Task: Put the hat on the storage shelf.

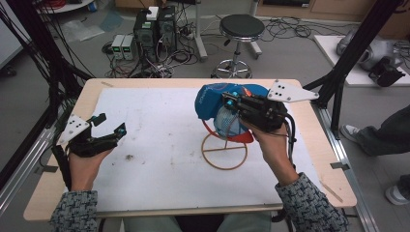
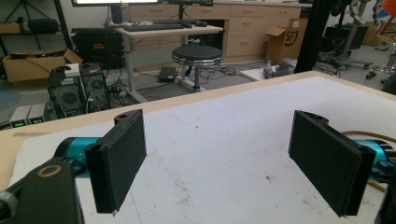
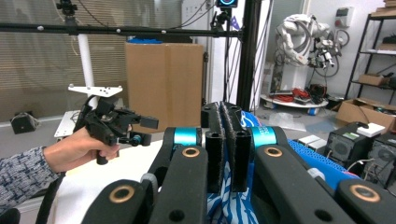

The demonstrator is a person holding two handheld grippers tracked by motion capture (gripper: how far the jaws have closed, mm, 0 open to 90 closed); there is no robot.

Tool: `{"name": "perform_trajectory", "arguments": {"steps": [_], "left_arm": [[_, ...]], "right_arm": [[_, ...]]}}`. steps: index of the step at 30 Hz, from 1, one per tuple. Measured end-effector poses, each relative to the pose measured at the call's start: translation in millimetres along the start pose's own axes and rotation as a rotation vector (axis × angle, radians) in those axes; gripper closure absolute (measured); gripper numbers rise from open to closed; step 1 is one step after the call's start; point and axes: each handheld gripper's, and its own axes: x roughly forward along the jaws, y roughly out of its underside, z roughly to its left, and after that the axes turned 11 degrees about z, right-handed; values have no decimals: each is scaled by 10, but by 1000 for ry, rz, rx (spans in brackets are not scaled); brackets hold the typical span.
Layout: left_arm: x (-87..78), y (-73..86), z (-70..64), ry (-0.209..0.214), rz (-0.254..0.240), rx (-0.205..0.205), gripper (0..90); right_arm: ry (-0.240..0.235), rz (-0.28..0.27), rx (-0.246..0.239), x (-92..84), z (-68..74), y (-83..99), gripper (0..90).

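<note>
Counter: a big wooden top with a white sheet spread over most of it. The work happens on the right side of the sheet.

Stand: a thin ring of wire lies flat on the white sheet, with a red hoop rising from it. It holds up a round ball shape.

Cap: a blue cloth cap with white stripes sits on top of the ball shape on the stand, a little right of the middle of the counter. It hangs down more on the far left side.

Right tool: the right hand holds it level, right at the cap. Its two black jaws are squeezed together, and in the right gripper view the blue striped cloth shows pinched between them.

Left tool: it rests low at the left edge of the sheet, well apart from the stand. Its jaws stand wide apart with nothing between them.

How to do this step well: I think the job is moving the cap on the stand. Keep the pinch tight on the cloth. Pull slowly and gently, so the light wire stand does not tip. The free left tool could steady the ring if it starts to slide.
</note>
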Motion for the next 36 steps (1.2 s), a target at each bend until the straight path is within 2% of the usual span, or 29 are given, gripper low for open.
{"name": "perform_trajectory", "arguments": {"steps": [3, 5, 7, 11, 15, 21, 26, 29, 36], "left_arm": [[0, -1, -1, 1, 0, 0, 192], [4, 0, 0, 0, 3, 5, 192], [7, 2, -2, 1, 3, 4, 192], [6, 1, -4, 3, 1, 4, 192], [3, 4, 4, 3, 1, -1, 192], [15, 5, -7, 7, 7, 4, 192], [18, 7, -7, 7, 6, 2, 192], [8, 2, -5, 6, 2, 3, 192], [5, 2, 0, 5, 4, 2, 192]], "right_arm": [[-9, 2, 2, 9, 30, -4, 884], [-24, 5, 21, 14, 44, 1, 883], [-20, 21, 17, 32, 58, 13, 882], [33, 49, -22, 46, 65, 61, 882], [115, 83, -104, 35, 97, 106, 879], [164, 84, -100, -4, 41, 181, 872], [201, 83, -105, -10, -9, 200, 828], [217, 87, -112, -3, -20, 215, 802], [230, 64, -88, -67, -32, 274, 735]]}}
